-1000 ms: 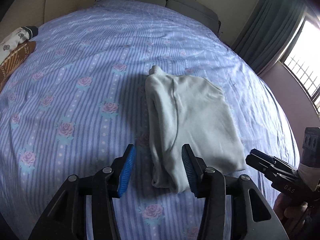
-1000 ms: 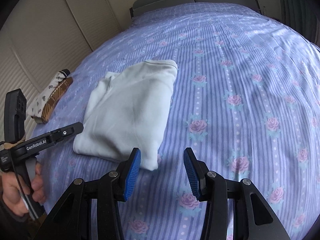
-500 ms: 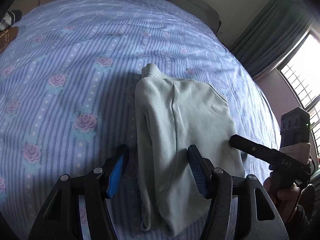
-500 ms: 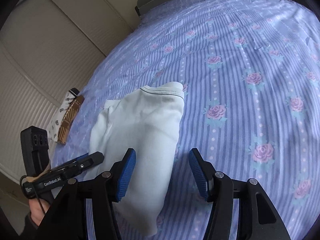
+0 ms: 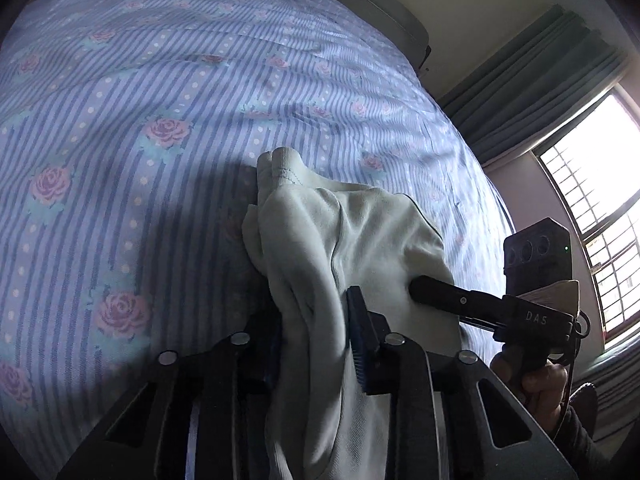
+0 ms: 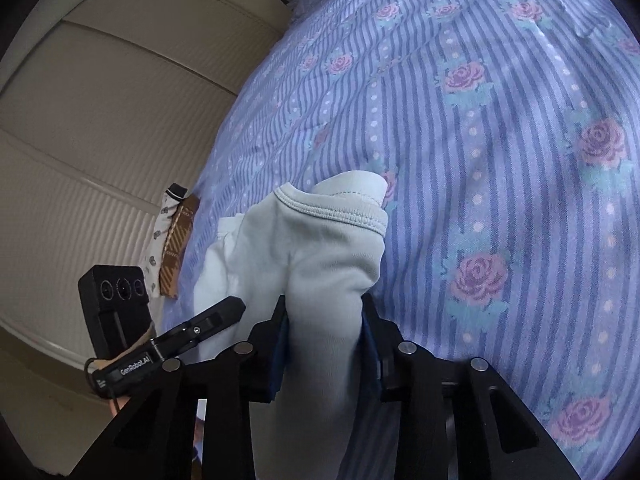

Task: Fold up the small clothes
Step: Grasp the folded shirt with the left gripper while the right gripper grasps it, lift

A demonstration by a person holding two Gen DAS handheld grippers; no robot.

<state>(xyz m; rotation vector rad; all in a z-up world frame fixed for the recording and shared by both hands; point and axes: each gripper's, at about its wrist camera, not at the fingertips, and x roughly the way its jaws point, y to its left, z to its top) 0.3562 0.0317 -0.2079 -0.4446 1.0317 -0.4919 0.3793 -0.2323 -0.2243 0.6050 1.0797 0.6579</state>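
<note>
A pale mint, partly folded small garment (image 5: 360, 240) lies bunched on the striped, rose-print bedspread (image 5: 120, 120). My left gripper (image 5: 316, 344) is shut on its near left edge, cloth pinched between the blue pads. My right gripper (image 6: 324, 340) is shut on the near right edge of the same garment (image 6: 320, 240), whose far hemmed end stands up from the bed. Each gripper shows in the other's view: the right one (image 5: 472, 304) beside the garment, the left one (image 6: 192, 332) at lower left.
A patterned brown and white cloth (image 6: 176, 240) lies at the bed's left edge by a beige panelled wall (image 6: 80, 120). Grey headboard cushions (image 5: 380, 0) stand at the far end. Curtains (image 5: 540, 88) and a bright window (image 5: 600, 220) are on the right.
Both grippers moved forward onto the garment's near edge and closed on it. The garment went from flat to bunched, its near end gathered in the jaws.
</note>
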